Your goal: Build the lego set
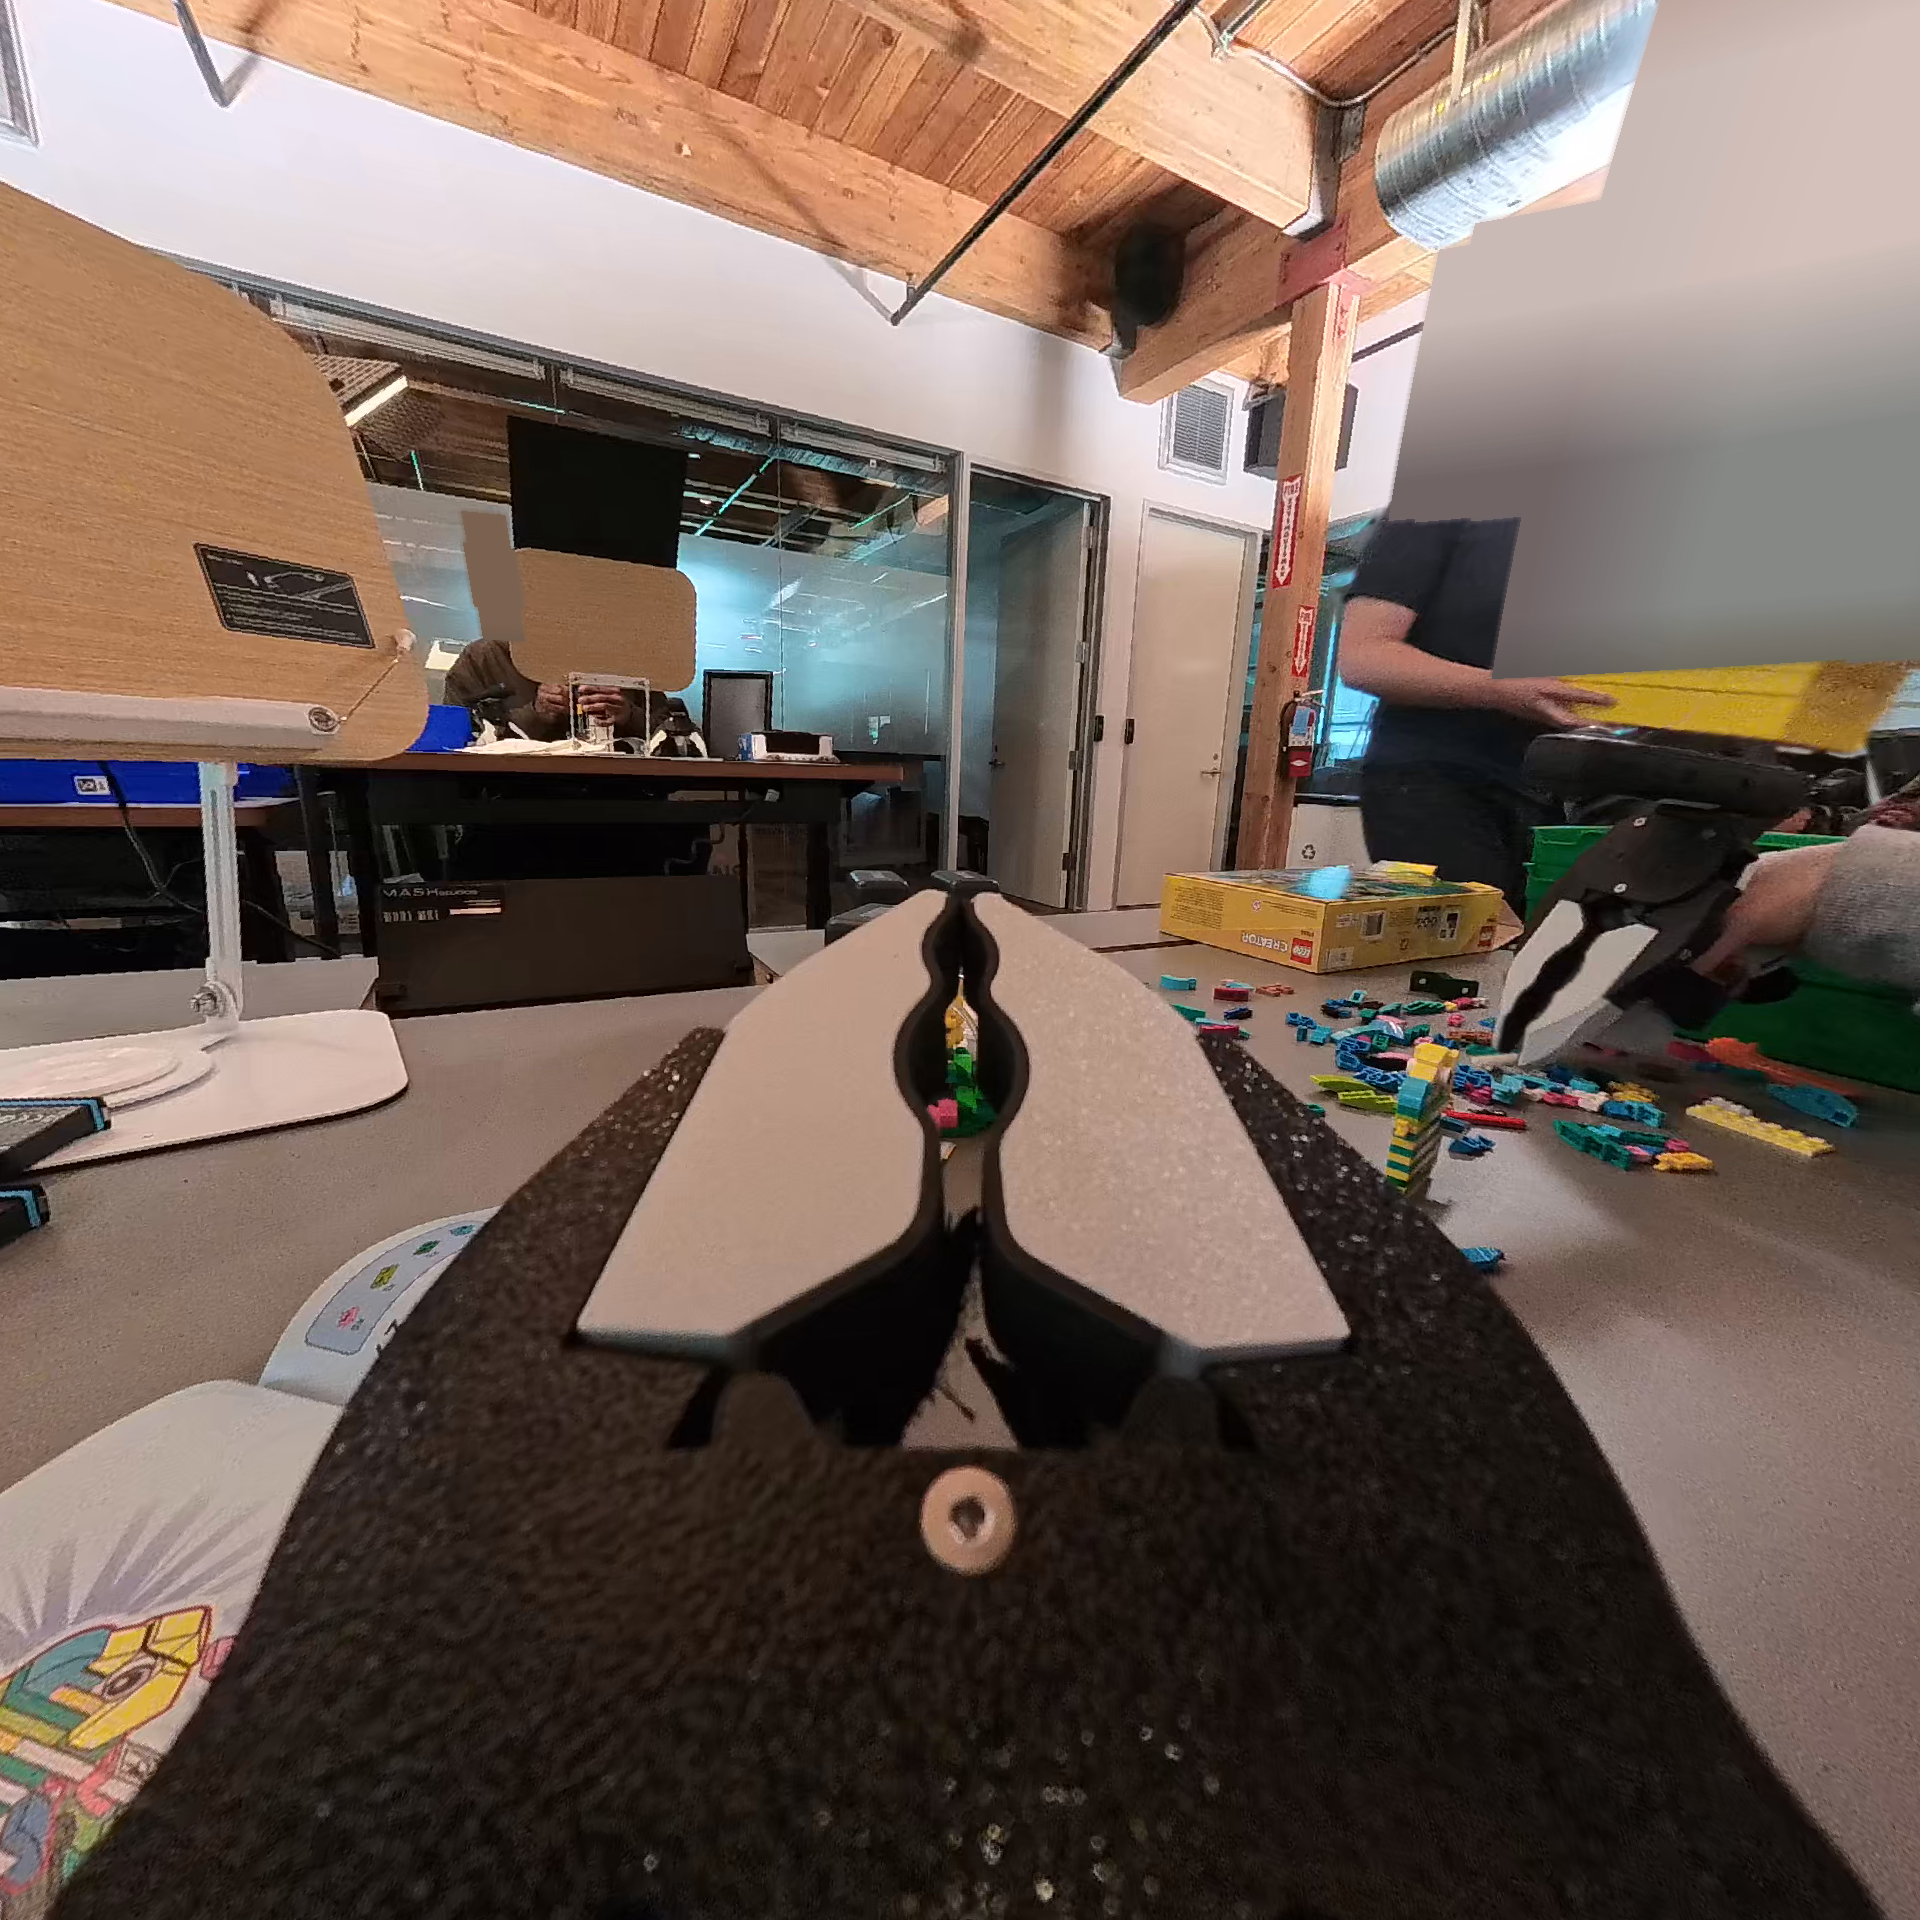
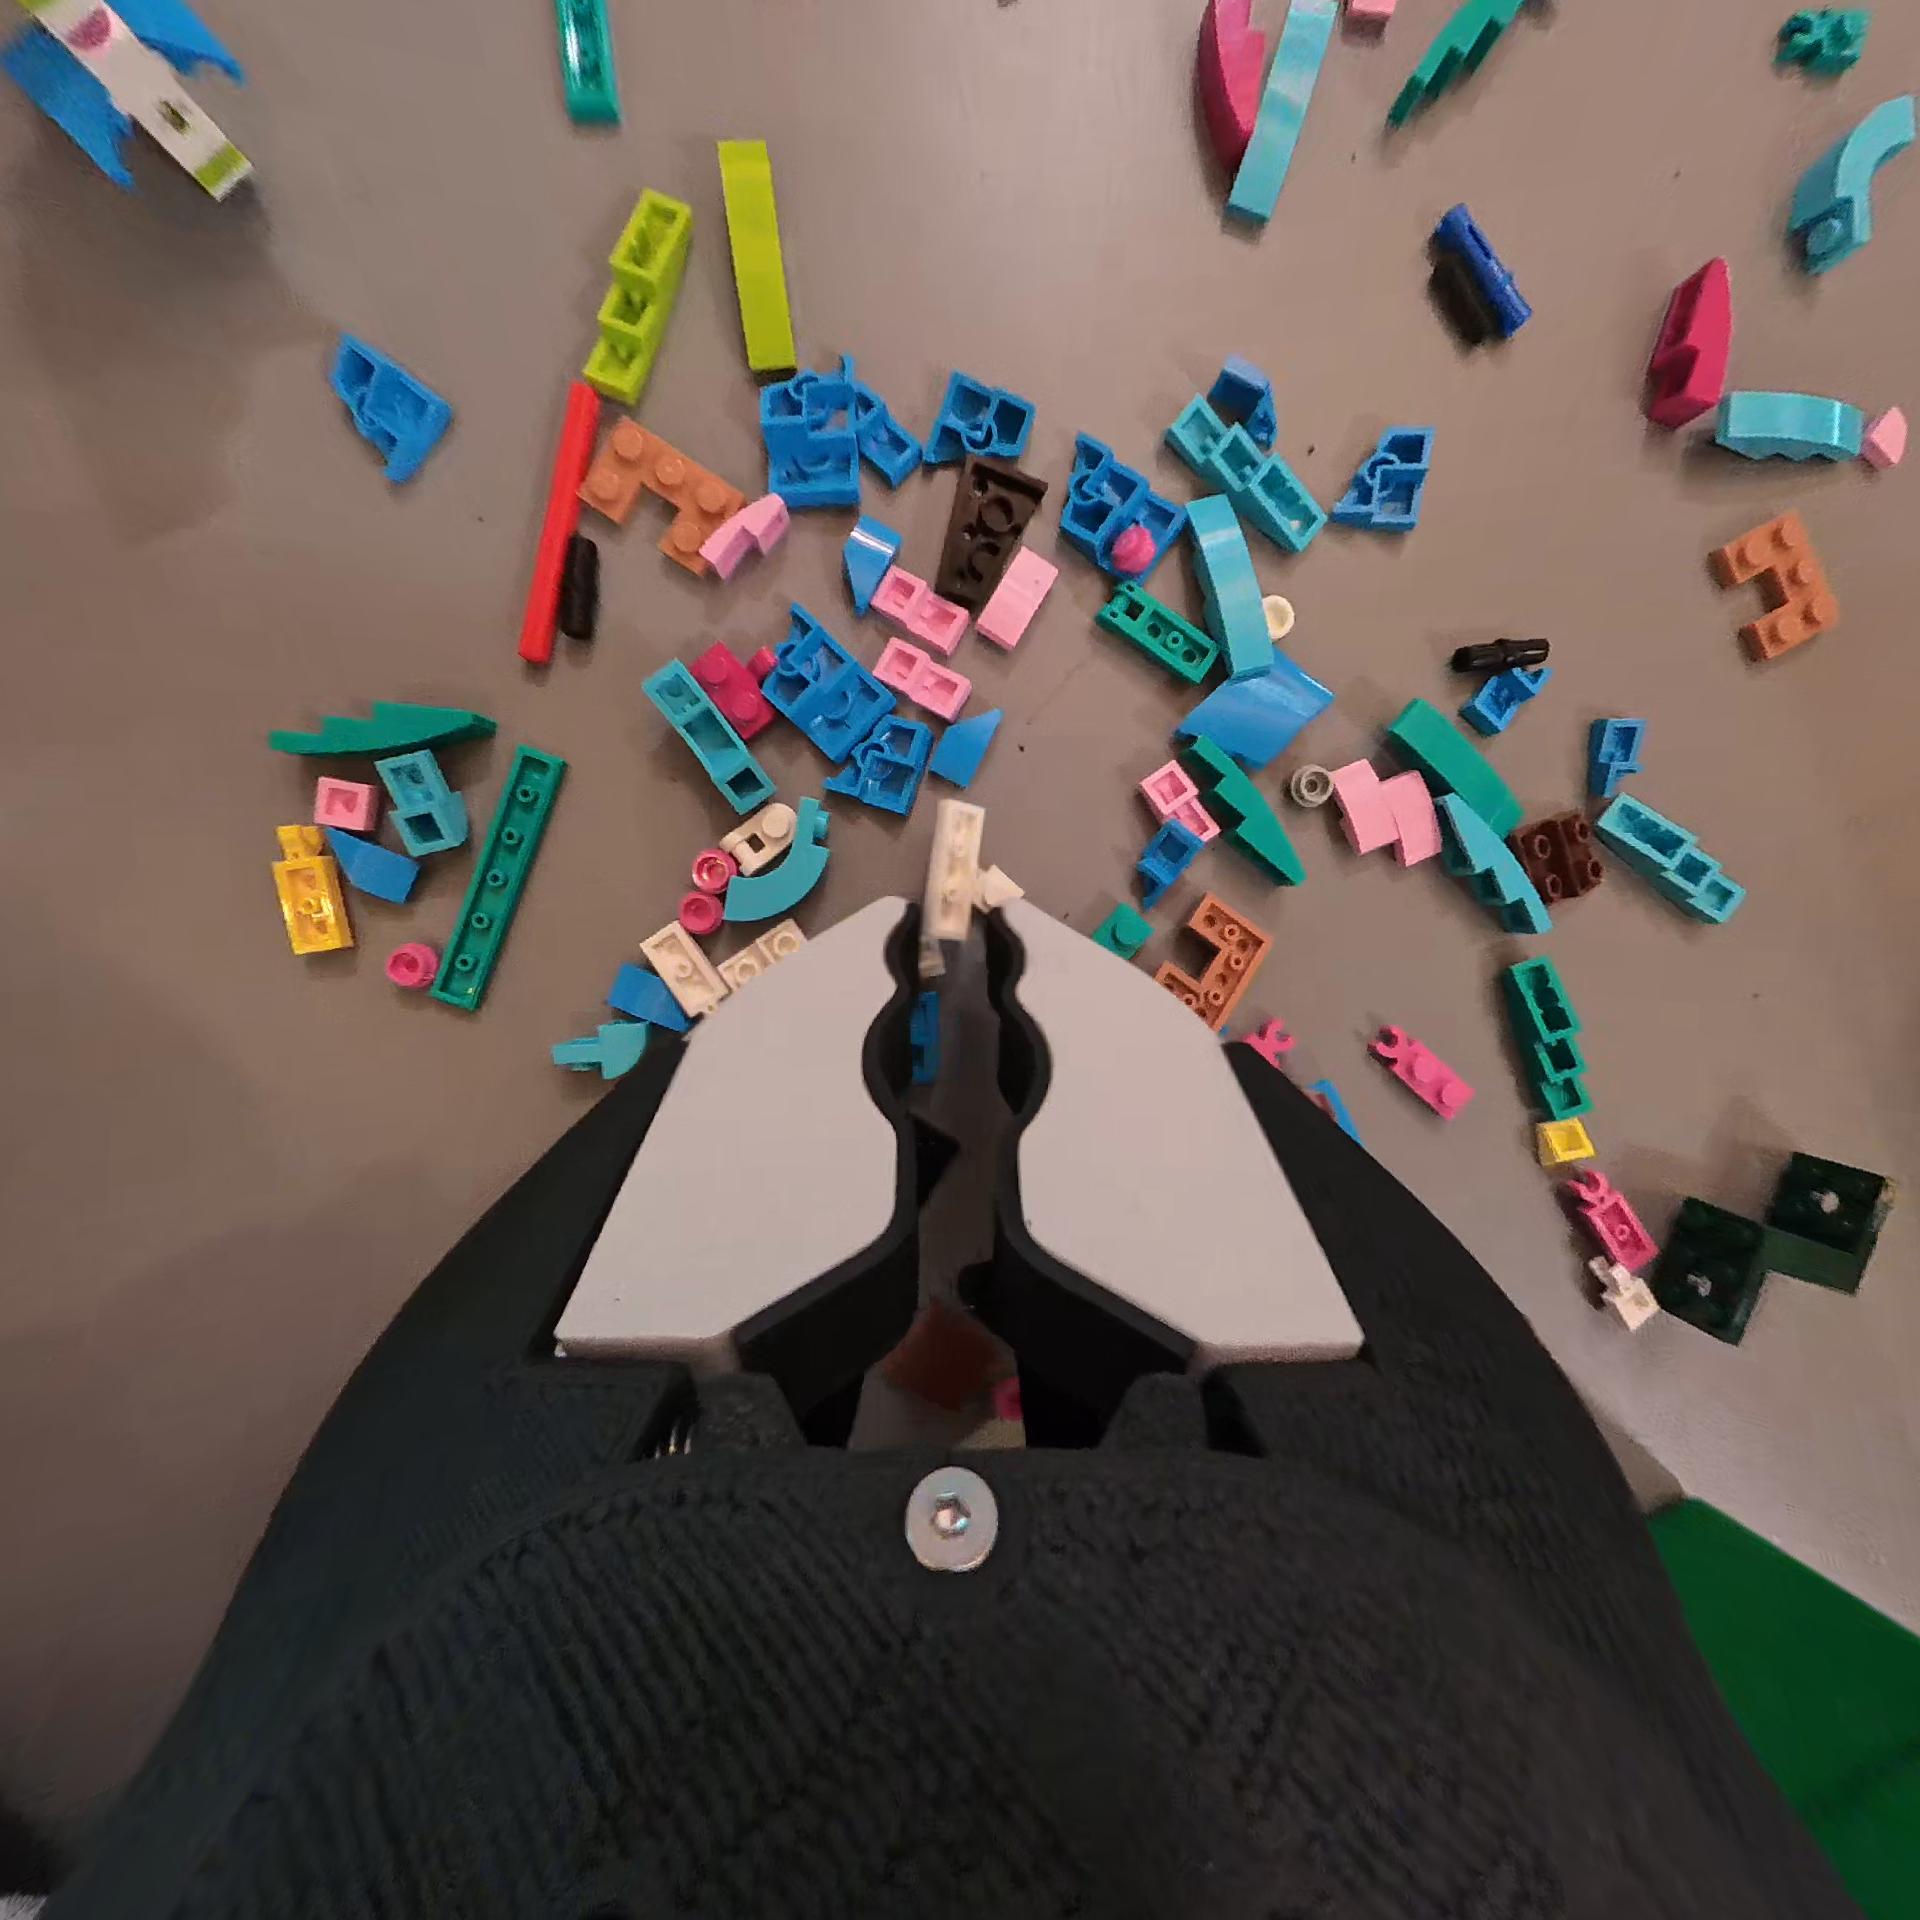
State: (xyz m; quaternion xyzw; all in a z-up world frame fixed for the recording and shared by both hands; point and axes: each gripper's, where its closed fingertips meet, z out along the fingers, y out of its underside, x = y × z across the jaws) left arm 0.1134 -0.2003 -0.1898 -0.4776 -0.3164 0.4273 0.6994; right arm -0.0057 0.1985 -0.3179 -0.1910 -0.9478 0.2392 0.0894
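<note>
1. Far left on my side: the instruction booklet lies on the grey table right under my left claw's body, with the white stand and its wooden board farther back.

2. My left claw is pinched together at the tips and points level across the table. Through the wavy gap between the fingers I can see a small green, yellow and pink build (can't tell if the pads actually touch it or it just stands behind them).

3. Right of that claw, a little striped tower stands upright at the near edge of the loose brick pile. The yellow box lies flat behind the pile.

4. Far right in that view, my right claw points steeply down into the pile, with green bins behind it.

5. Its own camera shows it better: the right claw is clamped on a thin white plate, which sticks out past the fingertips over the table, tilted a bit left.

6. Around those tips, left to right: a long green plate, two more white plates touching the left finger, a clump of blue bricks just ahead, an orange bracket beside the right finger, and dark green bricks well off right.
</note>
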